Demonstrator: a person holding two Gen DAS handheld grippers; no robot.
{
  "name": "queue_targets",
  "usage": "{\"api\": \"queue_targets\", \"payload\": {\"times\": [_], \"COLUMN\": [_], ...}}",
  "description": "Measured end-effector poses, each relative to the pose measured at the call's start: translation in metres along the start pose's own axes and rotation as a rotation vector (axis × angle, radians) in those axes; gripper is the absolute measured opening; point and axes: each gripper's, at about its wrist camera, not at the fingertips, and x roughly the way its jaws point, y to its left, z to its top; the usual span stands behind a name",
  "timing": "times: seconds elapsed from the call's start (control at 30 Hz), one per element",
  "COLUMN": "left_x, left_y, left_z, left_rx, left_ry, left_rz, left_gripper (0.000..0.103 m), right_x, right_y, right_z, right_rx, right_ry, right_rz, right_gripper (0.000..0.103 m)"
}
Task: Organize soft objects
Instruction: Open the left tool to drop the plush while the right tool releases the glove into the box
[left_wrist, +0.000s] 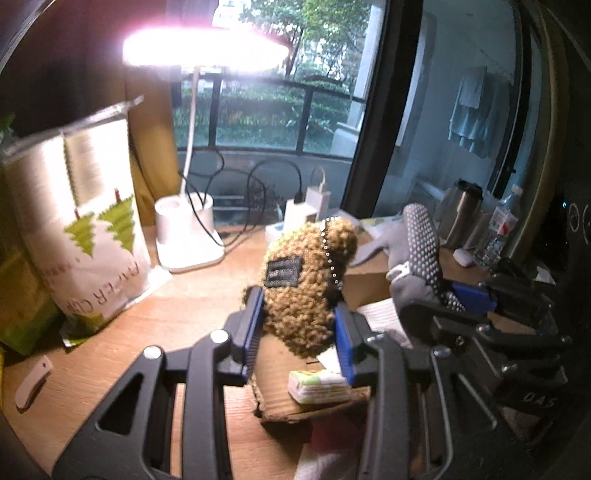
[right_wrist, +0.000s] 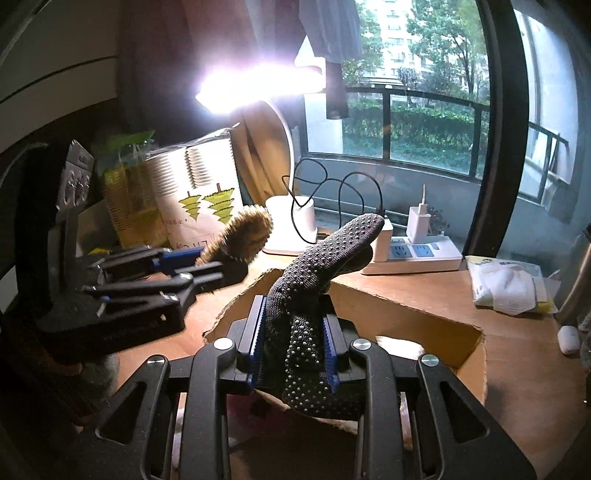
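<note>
My left gripper (left_wrist: 299, 328) is shut on a curly tan plush pouch (left_wrist: 306, 280) with a black patch, held upright above an open cardboard box (left_wrist: 280, 406). My right gripper (right_wrist: 293, 332) is shut on a grey dotted glove (right_wrist: 317, 269), held upright over the same cardboard box (right_wrist: 469, 354). The glove (left_wrist: 424, 243) and right gripper (left_wrist: 469, 295) show at the right of the left wrist view. The pouch (right_wrist: 243, 236) and left gripper (right_wrist: 177, 266) show at the left of the right wrist view. A small tissue pack (left_wrist: 317, 386) lies in the box.
A lit white desk lamp (left_wrist: 188, 229) stands at the back of the wooden desk (left_wrist: 122, 343). A printed paper-cup bag (left_wrist: 81, 229) stands left. A power strip (right_wrist: 413, 254), a wipes pack (right_wrist: 506, 284), a steel mug (left_wrist: 461, 214) and a bottle (left_wrist: 498, 229) sit right.
</note>
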Motion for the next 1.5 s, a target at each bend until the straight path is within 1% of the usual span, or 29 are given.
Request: {"api": "queue_targets", "payload": {"times": [0.13, 0.23, 0.27, 0.33, 0.37, 0.47, 0.57, 0.63, 0.67, 0.7, 1.17, 1.27, 1.3, 1.5], "left_x": [0.02, 0.031, 0.034, 0.036, 0.037, 0.039, 0.039, 0.036, 0.034, 0.031, -0.009, -0.018, -0.022, -0.041], "left_y": [0.003, 0.007, 0.007, 0.007, 0.007, 0.007, 0.007, 0.008, 0.007, 0.007, -0.005, -0.009, -0.011, -0.018], "left_z": [-0.004, -0.007, -0.007, -0.008, -0.008, -0.009, -0.01, -0.01, -0.01, -0.01, -0.012, -0.014, -0.014, -0.02], "left_rx": [-0.017, -0.03, -0.032, -0.035, -0.038, -0.031, -0.03, -0.034, -0.036, -0.038, -0.021, -0.014, -0.012, 0.0], "left_ry": [0.047, 0.077, 0.084, 0.091, 0.091, 0.1, 0.11, 0.106, 0.102, 0.095, 0.042, 0.032, 0.028, 0.005], "left_rz": [-0.004, 0.007, 0.006, 0.003, 0.0, 0.017, 0.04, 0.045, 0.046, 0.045, 0.045, 0.041, 0.041, 0.038], "left_gripper": [0.038, 0.04, 0.042, 0.05, 0.053, 0.054, 0.055, 0.058, 0.063, 0.066, 0.067, 0.067, 0.067, 0.068], "right_x": [0.019, 0.03, 0.034, 0.04, 0.042, 0.045, 0.045, 0.043, 0.041, 0.04, 0.001, -0.008, -0.011, -0.028], "right_y": [-0.007, -0.011, -0.013, -0.015, -0.016, -0.02, -0.023, -0.024, -0.023, -0.024, -0.01, -0.007, -0.006, 0.0], "right_z": [-0.001, -0.003, -0.003, -0.004, -0.004, -0.005, -0.005, -0.005, -0.004, -0.004, -0.008, -0.011, -0.012, -0.018], "right_rx": [0.017, 0.03, 0.036, 0.047, 0.049, 0.063, 0.077, 0.08, 0.08, 0.081, 0.071, 0.071, 0.071, 0.075], "right_ry": [0.025, 0.04, 0.046, 0.055, 0.058, 0.065, 0.068, 0.063, 0.059, 0.057, 0.025, 0.021, 0.019, 0.008], "right_rz": [0.019, 0.032, 0.038, 0.05, 0.052, 0.047, 0.036, 0.029, 0.025, 0.024, -0.031, -0.047, -0.051, -0.083], "right_gripper": [0.028, 0.028, 0.028, 0.028, 0.03, 0.034, 0.041, 0.044, 0.045, 0.045, 0.047, 0.05, 0.052, 0.054]}}
